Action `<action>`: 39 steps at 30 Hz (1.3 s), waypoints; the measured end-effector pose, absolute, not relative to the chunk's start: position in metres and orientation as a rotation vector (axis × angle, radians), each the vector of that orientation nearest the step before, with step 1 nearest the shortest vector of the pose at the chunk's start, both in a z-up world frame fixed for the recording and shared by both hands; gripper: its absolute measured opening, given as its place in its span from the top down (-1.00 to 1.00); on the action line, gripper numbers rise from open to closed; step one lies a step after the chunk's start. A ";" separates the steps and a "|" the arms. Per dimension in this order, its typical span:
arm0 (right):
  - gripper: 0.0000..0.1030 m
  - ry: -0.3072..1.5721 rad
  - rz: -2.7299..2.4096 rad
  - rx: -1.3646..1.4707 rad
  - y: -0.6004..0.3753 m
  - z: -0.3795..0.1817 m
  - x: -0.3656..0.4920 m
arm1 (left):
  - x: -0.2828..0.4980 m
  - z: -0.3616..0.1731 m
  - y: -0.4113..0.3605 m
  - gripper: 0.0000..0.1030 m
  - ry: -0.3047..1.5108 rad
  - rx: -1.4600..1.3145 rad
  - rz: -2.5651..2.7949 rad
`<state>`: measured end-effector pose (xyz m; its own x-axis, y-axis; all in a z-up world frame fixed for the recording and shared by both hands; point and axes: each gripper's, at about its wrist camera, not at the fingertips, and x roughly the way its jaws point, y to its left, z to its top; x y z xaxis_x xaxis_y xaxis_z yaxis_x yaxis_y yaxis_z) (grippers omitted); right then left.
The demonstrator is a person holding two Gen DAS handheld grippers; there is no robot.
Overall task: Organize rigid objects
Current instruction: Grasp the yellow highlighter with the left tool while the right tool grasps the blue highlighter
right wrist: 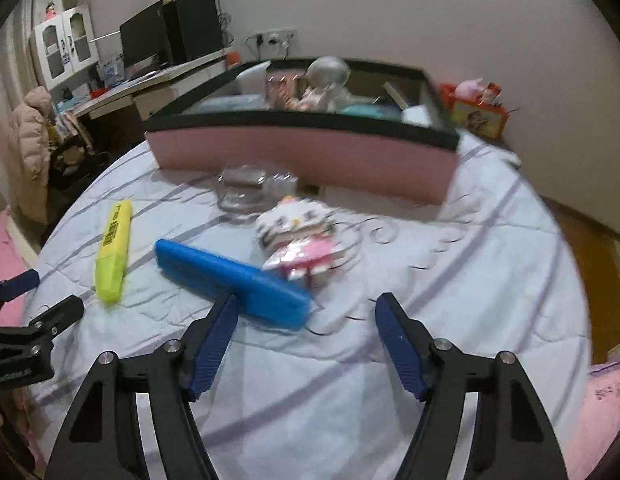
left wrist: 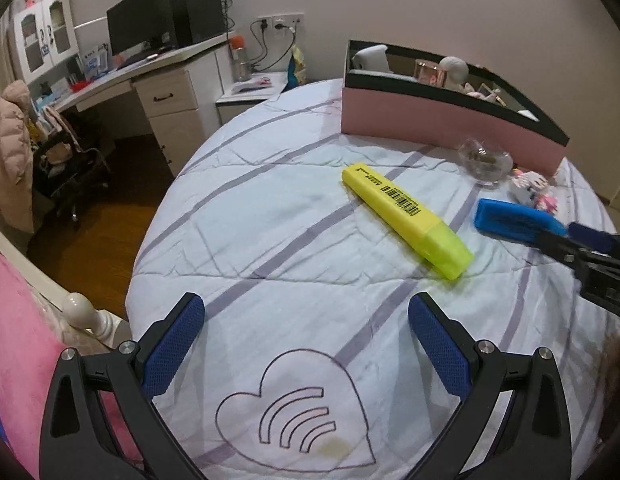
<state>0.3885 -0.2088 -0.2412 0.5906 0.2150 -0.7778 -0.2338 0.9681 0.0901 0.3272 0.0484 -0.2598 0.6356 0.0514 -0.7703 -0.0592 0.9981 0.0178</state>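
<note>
Two flat, pen-like objects are lying on a pale quilt (left wrist: 270,216) with purple stripes: a yellow highlighter (left wrist: 406,220) on the left and a blue rectangular case (right wrist: 230,280) just to its right, apart from it. In the right wrist view, the blue case is lying slantwise, its near end reaching in front of the left fingertip of the right gripper (right wrist: 306,312). That gripper is pointing steeply down at the bed, its blue-padded fingers (right wrist: 214,344) standing partly apart with nothing held between them; whether the left pad is touching the case cannot be told through the blur. Just beyond the case a small white-and-pink cat figure (right wrist: 298,236) is lying, and farther on a clear glass dish (right wrist: 246,192). Behind these, a long pink box with a black rim (right wrist: 310,156) is sitting at the far side of the bed, holding assorted small items.

In the left wrist view, the left gripper (left wrist: 306,320) is also tilting downward, hovering over a heart outline (left wrist: 294,408) stitched on the quilt, nearer than the highlighter. Its fingers are spreading wide and gripping nothing. To the far left, a desk (left wrist: 150,68) with a dark monitor (left wrist: 138,24) is standing against the wall.
</note>
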 end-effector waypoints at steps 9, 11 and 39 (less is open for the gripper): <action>0.38 0.909 0.358 -0.065 -0.185 -0.236 0.373 | 0.320 -0.252 0.047 -1.00 0.861 -0.003 0.007; 0.55 0.918 0.410 -0.074 -0.176 -0.235 0.366 | 0.318 -0.251 0.049 -1.00 0.858 0.000 0.006; 0.43 0.902 0.526 -0.270 -0.131 -0.238 0.408 | 0.315 -0.245 0.044 -1.00 0.867 -0.004 -0.028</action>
<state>0.4078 -0.1311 -0.2383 0.5059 0.3190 -0.8014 -0.5400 0.8416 -0.0058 0.3154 0.0440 -0.2454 0.6466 -0.0263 -0.7624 0.0231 0.9996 -0.0149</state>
